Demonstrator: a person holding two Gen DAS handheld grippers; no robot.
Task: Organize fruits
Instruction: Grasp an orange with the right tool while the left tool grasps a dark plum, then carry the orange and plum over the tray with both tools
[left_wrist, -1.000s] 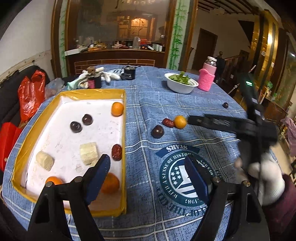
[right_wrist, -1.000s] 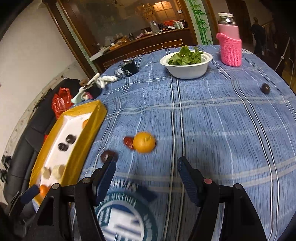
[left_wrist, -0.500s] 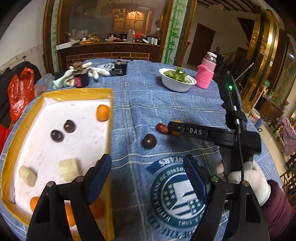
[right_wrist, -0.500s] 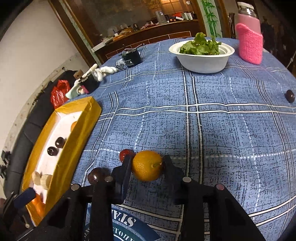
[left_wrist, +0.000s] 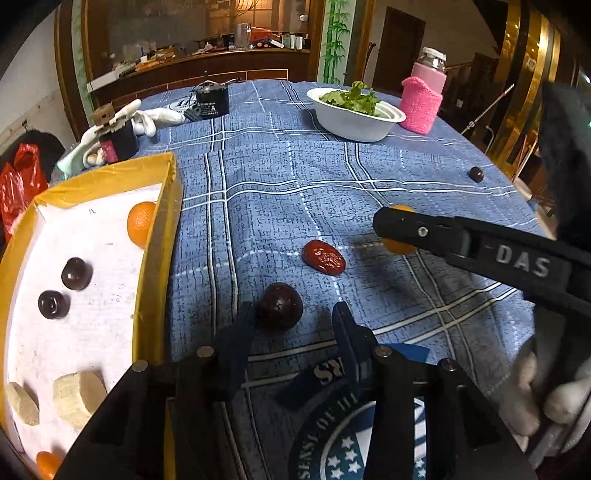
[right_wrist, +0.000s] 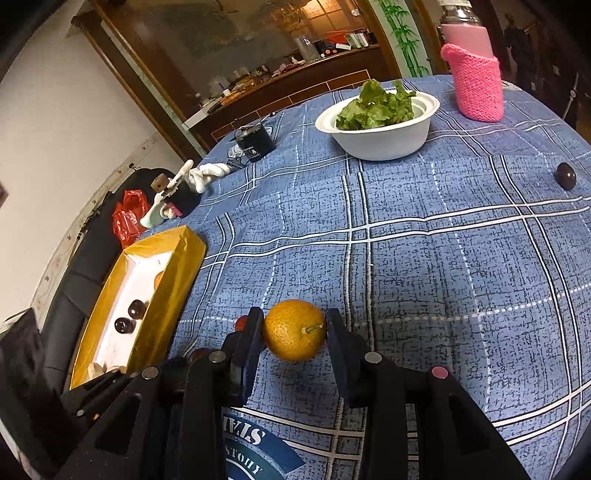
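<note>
Left gripper jaws closing around dark fruit, right gripper clamps orange, tray holds fruits.

Woven blue checked tablecloth, glossy dark plum, dimpled matt orange, pink knitted bottle sleeve

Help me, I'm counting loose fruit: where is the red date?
In the left wrist view the red date lies on the blue tablecloth, right of the yellow tray, between the dark round fruit and the orange.
</note>
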